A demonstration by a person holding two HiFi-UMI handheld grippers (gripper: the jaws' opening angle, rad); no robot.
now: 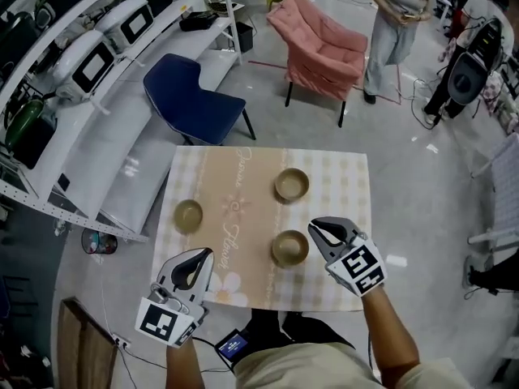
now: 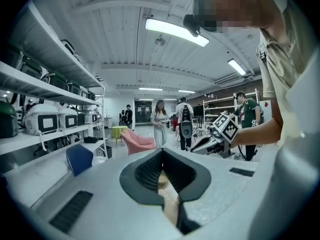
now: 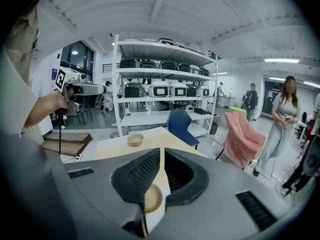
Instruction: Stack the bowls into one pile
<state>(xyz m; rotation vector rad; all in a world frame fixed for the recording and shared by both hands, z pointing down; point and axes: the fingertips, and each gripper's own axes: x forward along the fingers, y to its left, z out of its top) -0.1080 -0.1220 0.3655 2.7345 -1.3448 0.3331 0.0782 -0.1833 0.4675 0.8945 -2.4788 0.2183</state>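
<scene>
Hovering over the near side of the cloth-covered table (image 1: 347, 186), both grippers carry nothing: the left gripper (image 1: 203, 256) has its jaws pressed together, and the right gripper (image 1: 315, 227) shows only a thin slit between its jaws. Three bowls sit apart, unstacked: the near bowl (image 1: 289, 247) just beside the right gripper's tips, the far bowl (image 1: 292, 185) behind it, and the left bowl (image 1: 188, 215) ahead of the left gripper.
</scene>
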